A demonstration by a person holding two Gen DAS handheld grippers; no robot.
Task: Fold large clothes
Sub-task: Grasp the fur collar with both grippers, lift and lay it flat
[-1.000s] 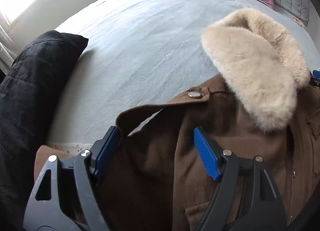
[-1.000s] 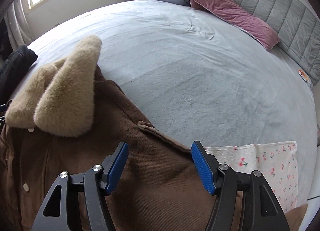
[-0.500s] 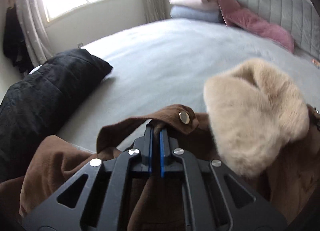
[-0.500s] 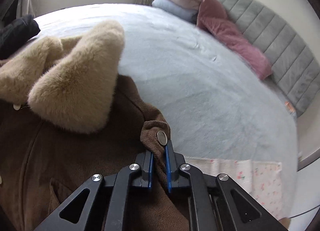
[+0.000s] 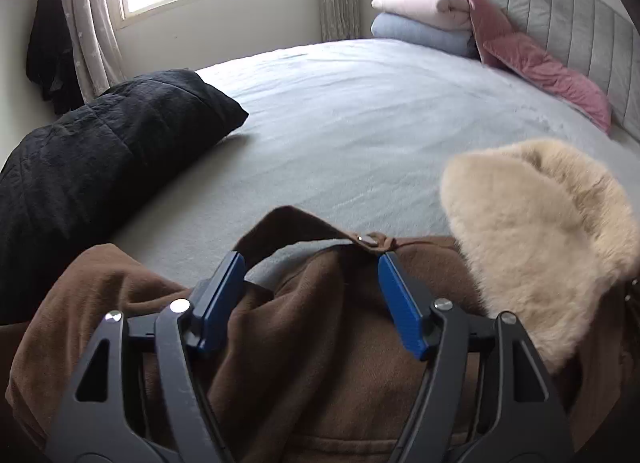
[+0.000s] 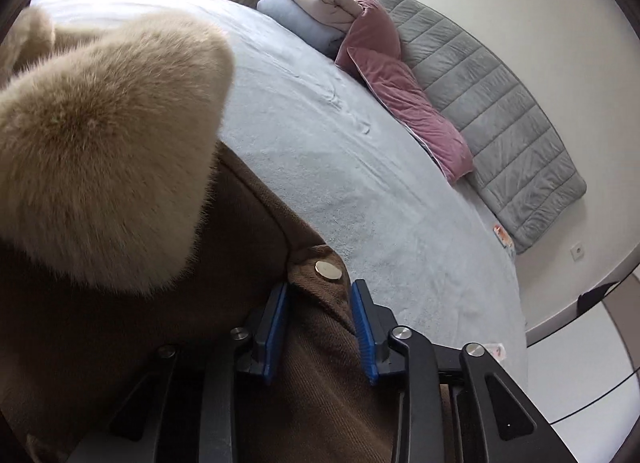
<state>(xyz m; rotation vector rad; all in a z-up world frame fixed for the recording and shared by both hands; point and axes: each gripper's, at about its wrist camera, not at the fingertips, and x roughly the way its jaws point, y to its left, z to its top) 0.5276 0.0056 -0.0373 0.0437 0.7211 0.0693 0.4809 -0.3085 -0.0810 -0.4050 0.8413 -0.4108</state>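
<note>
A brown coat [image 5: 320, 343] with a beige fur collar [image 5: 540, 231] lies on the grey bed [image 5: 360, 123]. My left gripper [image 5: 310, 263] is open, its blue pads either side of the coat's shoulder, near the strap with a metal snap [image 5: 366, 239]. In the right wrist view the same coat [image 6: 180, 343] and fur collar [image 6: 108, 151] fill the left side. My right gripper [image 6: 318, 291] is partly open around the other shoulder tab, just below its metal snap [image 6: 328, 270]; the fabric sits loose between the pads.
A black quilted garment [image 5: 100, 163] lies at the left on the bed. Folded pink and blue blankets [image 5: 420, 19] and a pink cushion [image 5: 548, 71] lie by the grey headboard [image 6: 500, 103]. A window and curtain are behind.
Both grippers were open a second ago, shut on the coat's shoulder tabs half a second ago, and have opened again. The shoulders lie slightly bunched toward the collar.
</note>
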